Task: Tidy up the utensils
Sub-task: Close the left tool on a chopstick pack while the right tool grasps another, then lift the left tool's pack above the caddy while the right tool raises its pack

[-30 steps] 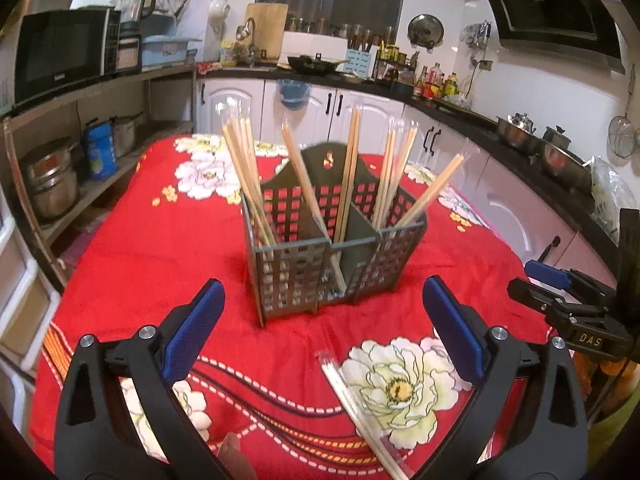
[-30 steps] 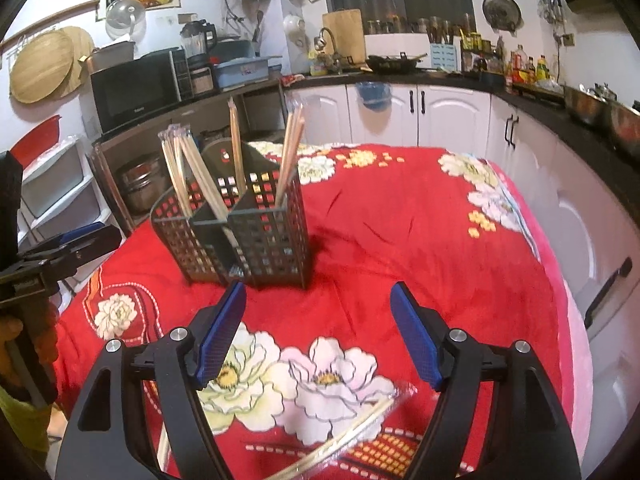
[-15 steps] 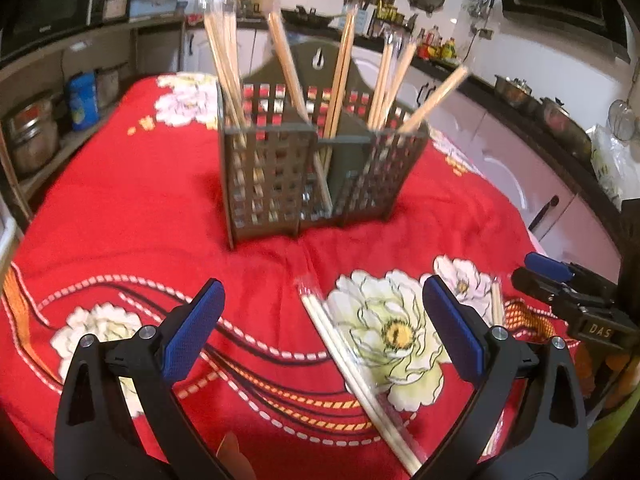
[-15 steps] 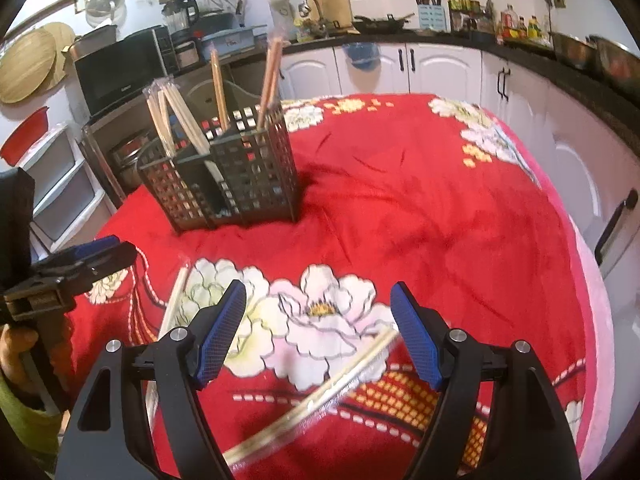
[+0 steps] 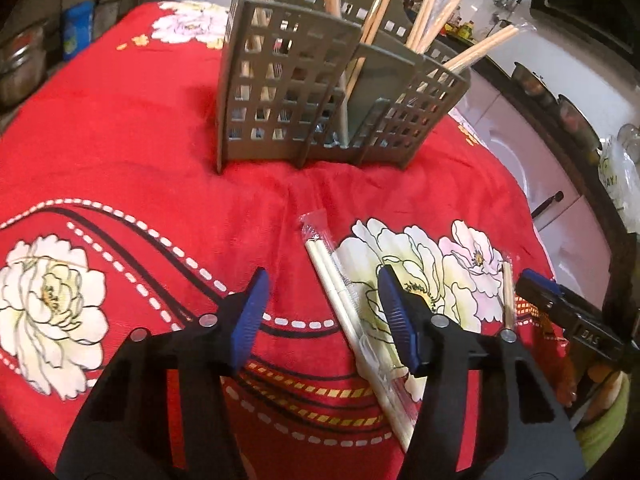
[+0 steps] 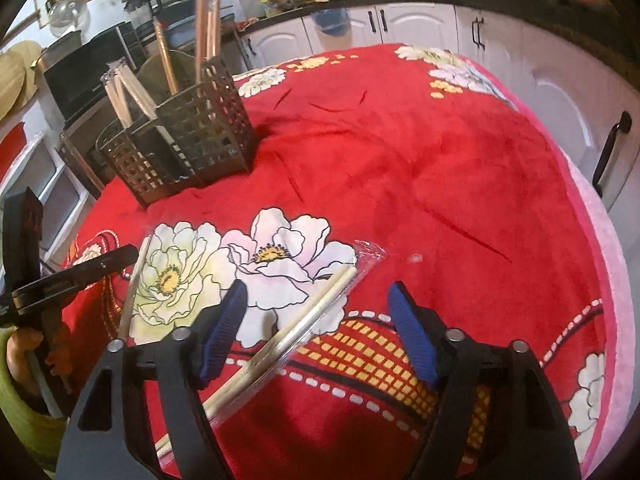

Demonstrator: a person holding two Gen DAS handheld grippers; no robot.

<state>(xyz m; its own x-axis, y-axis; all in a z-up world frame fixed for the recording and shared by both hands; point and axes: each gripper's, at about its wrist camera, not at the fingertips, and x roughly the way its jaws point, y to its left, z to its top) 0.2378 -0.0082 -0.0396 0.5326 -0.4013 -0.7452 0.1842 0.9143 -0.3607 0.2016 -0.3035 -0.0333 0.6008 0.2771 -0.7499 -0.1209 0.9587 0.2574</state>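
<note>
A grey lattice utensil holder (image 5: 320, 92) stands on the red flowered tablecloth (image 5: 120, 140) with several wrapped chopstick pairs upright in it; it also shows in the right wrist view (image 6: 180, 144). My left gripper (image 5: 324, 312) is open, low over a wrapped chopstick pair (image 5: 344, 300) lying between its fingers. My right gripper (image 6: 316, 328) is open, low over another wrapped chopstick pair (image 6: 296, 328) lying diagonally between its fingers. The left pair shows in the right wrist view (image 6: 134, 284). The right gripper shows in the left wrist view (image 5: 568, 316).
Kitchen counters and white cabinets (image 6: 400, 28) surround the table. A microwave (image 6: 92, 68) and shelves stand at the left. The cloth's edge (image 6: 608, 240) drops off at the right.
Both grippers have moved down and forward toward the cloth. Each now has a wrapped chopstick pair between its fingers. The left gripper's fingers have narrowed.
</note>
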